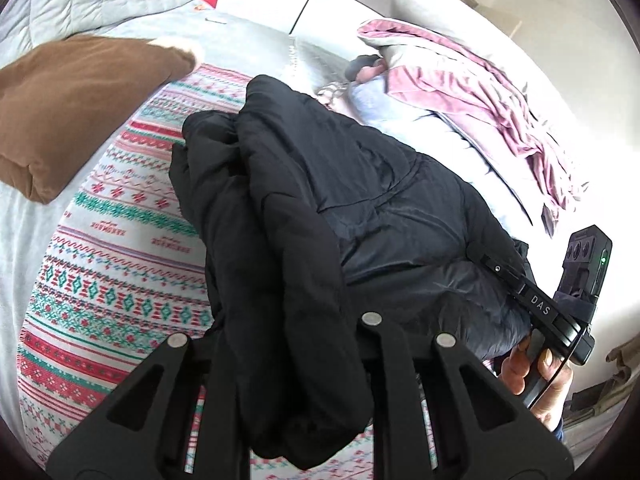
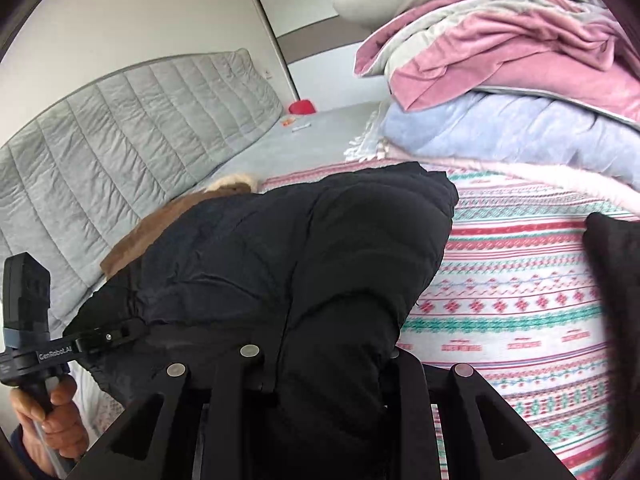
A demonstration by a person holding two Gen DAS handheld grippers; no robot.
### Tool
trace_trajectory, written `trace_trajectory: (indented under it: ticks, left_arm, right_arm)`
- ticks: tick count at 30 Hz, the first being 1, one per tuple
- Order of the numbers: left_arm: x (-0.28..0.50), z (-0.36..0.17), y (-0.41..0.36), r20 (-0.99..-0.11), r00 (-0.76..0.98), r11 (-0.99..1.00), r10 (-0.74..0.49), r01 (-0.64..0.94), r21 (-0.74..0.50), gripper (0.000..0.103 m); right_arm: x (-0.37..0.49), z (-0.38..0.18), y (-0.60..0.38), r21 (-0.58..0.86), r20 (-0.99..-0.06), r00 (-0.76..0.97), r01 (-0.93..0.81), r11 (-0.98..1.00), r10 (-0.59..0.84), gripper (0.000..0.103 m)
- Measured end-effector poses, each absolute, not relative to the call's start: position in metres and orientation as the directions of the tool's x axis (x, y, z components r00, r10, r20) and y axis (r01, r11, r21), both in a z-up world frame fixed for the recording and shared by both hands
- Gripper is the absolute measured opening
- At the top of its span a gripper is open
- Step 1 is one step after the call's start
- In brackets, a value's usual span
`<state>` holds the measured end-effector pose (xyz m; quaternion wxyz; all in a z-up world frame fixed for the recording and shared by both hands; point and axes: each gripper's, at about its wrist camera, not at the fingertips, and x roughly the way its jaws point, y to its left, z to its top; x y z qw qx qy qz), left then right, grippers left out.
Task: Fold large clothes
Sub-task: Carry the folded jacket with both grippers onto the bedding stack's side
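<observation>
A large black padded jacket (image 1: 360,184) lies bunched on a patterned red, green and white blanket (image 1: 112,248) on the bed. My left gripper (image 1: 296,380) is shut on a thick fold of the jacket, which hangs over its fingers. In the right wrist view the jacket (image 2: 300,248) fills the middle. My right gripper (image 2: 320,392) is shut on another part of it, lifted off the blanket (image 2: 520,300). The right gripper also shows at the right edge of the left wrist view (image 1: 500,270), gripping the jacket's edge. The left gripper shows at the left of the right wrist view (image 2: 108,336).
A brown cushion (image 1: 76,104) with a fur edge lies at the left of the blanket. A pile of pink and pale blue bedding (image 2: 500,80) is stacked at the right. A grey quilted headboard (image 2: 120,128) stands behind, with a red object (image 2: 302,107) on the grey mattress.
</observation>
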<state>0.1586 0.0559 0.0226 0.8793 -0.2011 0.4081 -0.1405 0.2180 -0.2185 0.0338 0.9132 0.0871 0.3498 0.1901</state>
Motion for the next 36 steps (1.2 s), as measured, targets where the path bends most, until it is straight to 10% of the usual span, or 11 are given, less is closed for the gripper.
trace_trajectory:
  ticks: [21,32,36]
  left_arm:
    - [0.13,0.117,-0.064,-0.463,0.713,0.826,-0.526,0.299,-0.477,0.018]
    - [0.132,0.132,-0.276,-0.288,0.574,0.628,-0.766,0.575,-0.524,0.018]
    - [0.12,0.084,-0.357,-0.393,0.465,0.609,-0.793,0.612,-0.505,0.019]
  right_arm:
    - [0.151,0.135,-0.35,0.186,-0.423,0.856,-0.239,0.953,0.297,0.023]
    - [0.076,0.18,-0.562,0.128,-0.252,0.968,0.021,0.992,0.012,0.023]
    - [0.045,0.144,-0.646,0.226,-0.301,0.953,0.094,0.97,-0.023,0.025]
